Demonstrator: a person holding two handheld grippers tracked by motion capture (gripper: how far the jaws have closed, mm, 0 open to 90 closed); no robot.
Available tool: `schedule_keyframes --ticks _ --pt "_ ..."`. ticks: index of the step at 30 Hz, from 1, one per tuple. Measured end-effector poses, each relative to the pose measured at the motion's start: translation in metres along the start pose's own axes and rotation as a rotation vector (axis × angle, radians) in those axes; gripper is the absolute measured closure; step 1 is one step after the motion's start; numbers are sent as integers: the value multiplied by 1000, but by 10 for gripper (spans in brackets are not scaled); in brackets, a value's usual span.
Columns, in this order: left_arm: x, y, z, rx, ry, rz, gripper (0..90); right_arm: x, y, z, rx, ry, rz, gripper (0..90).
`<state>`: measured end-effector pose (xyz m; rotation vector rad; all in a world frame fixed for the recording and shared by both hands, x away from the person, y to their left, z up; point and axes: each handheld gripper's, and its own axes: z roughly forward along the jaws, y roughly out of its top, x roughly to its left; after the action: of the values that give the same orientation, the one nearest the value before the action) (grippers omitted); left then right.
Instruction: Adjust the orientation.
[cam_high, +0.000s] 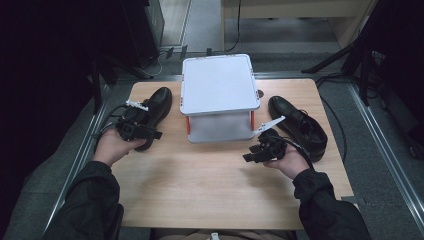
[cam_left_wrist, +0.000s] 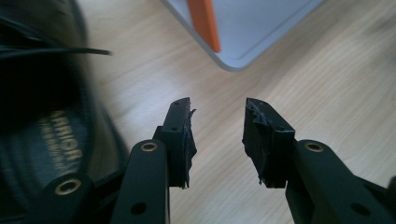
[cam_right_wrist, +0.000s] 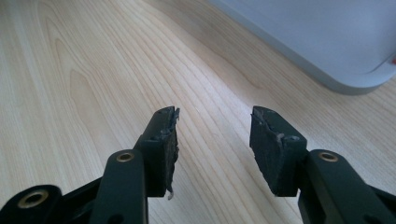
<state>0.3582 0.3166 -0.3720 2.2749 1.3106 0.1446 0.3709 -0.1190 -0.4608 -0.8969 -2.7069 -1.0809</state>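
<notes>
This looks like a lab or recording room: a small wooden table (cam_high: 210, 185) stands on grey carpet between metal floor rails (cam_high: 385, 150), with tripod legs (cam_high: 335, 57) and loose cables (cam_high: 235, 30) beyond the table.

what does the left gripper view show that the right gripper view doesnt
The left gripper view alone takes in the black leather shoe with pale lettering on its insole, and the orange latch on the grey plastic box. The right gripper view alone takes in a long bare stretch of the light wooden table. Both share open black jaws with nothing between them, the wood grain and a rounded corner of the box.
</notes>
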Motion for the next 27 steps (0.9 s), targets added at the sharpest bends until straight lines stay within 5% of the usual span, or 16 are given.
schedule_keyframes --ticks 3,7,12,19,27 --pt "14 7 -8 27 44 -4 639 0 0 0 -1 4 1 518" --pt "25 12 -12 22 48 -23 652 0 0 0 -4 6 1 517" --pt "44 12 0 70 55 -70 668 2 1 -1 -18 9 -10 512" --pt "55 9 13 95 55 -100 677 2 1 0 -8 6 -8 510" --pt "56 8 24 143 76 -132 831 1 1 0 -4 5 -9 511"
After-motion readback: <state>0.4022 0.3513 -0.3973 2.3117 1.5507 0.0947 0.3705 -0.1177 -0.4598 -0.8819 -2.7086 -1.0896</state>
